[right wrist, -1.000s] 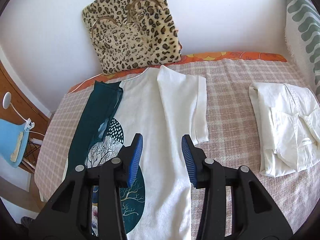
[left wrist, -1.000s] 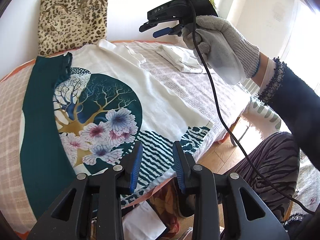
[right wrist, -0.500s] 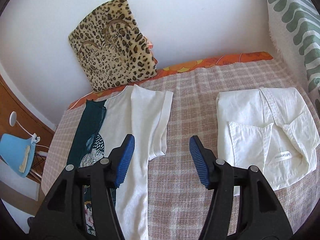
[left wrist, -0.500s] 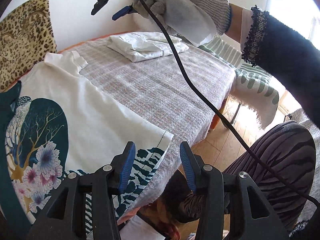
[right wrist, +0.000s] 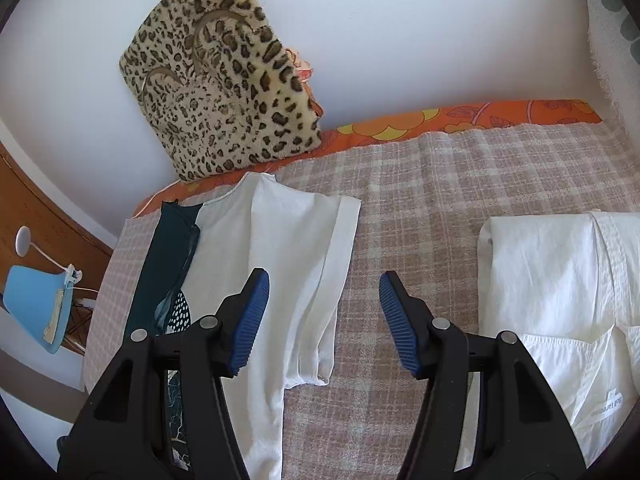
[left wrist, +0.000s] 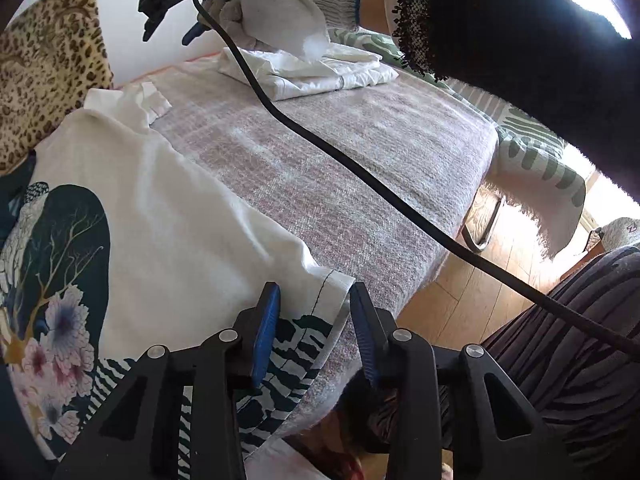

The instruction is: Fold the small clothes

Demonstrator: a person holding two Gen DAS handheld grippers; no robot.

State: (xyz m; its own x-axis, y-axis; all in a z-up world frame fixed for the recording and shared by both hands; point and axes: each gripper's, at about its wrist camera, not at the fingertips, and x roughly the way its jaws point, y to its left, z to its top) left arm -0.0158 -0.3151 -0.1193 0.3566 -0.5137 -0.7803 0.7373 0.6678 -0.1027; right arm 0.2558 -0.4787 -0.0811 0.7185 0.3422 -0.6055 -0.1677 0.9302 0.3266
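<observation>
A white printed top (left wrist: 168, 216) with a dark green tree-and-flower print lies flat on the checked blanket (left wrist: 360, 160). My left gripper (left wrist: 314, 330) is open, its pads on either side of the top's near right hem corner. My right gripper (right wrist: 322, 320) is open above the top's right sleeve (right wrist: 332, 272); it also shows at the top of the left wrist view (left wrist: 172, 26), held in a white glove. Neither gripper holds cloth.
A folded white shirt (right wrist: 560, 312) lies on the blanket to the right. A leopard-print cushion (right wrist: 216, 80) leans on the wall behind. The black cable (left wrist: 360, 176) crosses above the blanket. The bed's edge (left wrist: 448, 248) drops to wooden floor; a blue lamp (right wrist: 36, 304) stands left.
My left gripper has moved right and down onto the top's hem corner. My right gripper has swung right over the sleeve and opened wider.
</observation>
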